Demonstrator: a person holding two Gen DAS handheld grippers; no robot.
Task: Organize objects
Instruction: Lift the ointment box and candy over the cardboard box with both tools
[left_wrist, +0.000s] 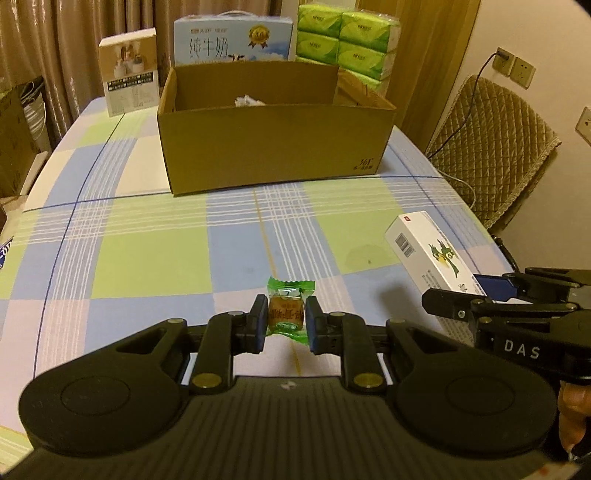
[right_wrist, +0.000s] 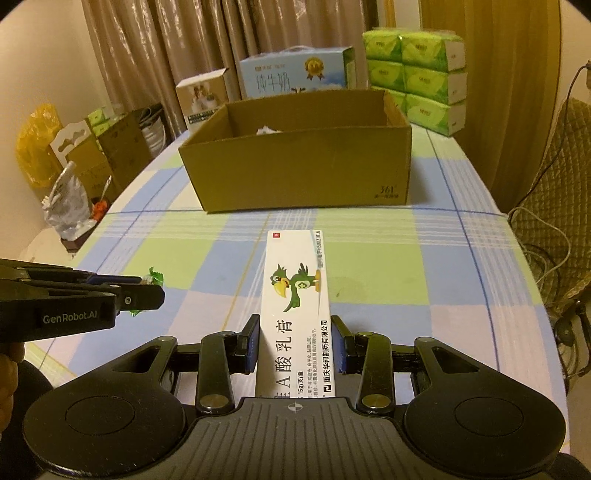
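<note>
My left gripper pinches the light, crinkly green-wrapped candy mid-body; my right gripper clamps the stiff white cardboard ointment box sidewalls

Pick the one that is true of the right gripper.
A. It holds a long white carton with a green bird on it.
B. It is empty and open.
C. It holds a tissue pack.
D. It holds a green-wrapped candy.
A: the right gripper is shut on the white carton, its pads pressing both long sides; the candy sits in the left gripper.
</note>
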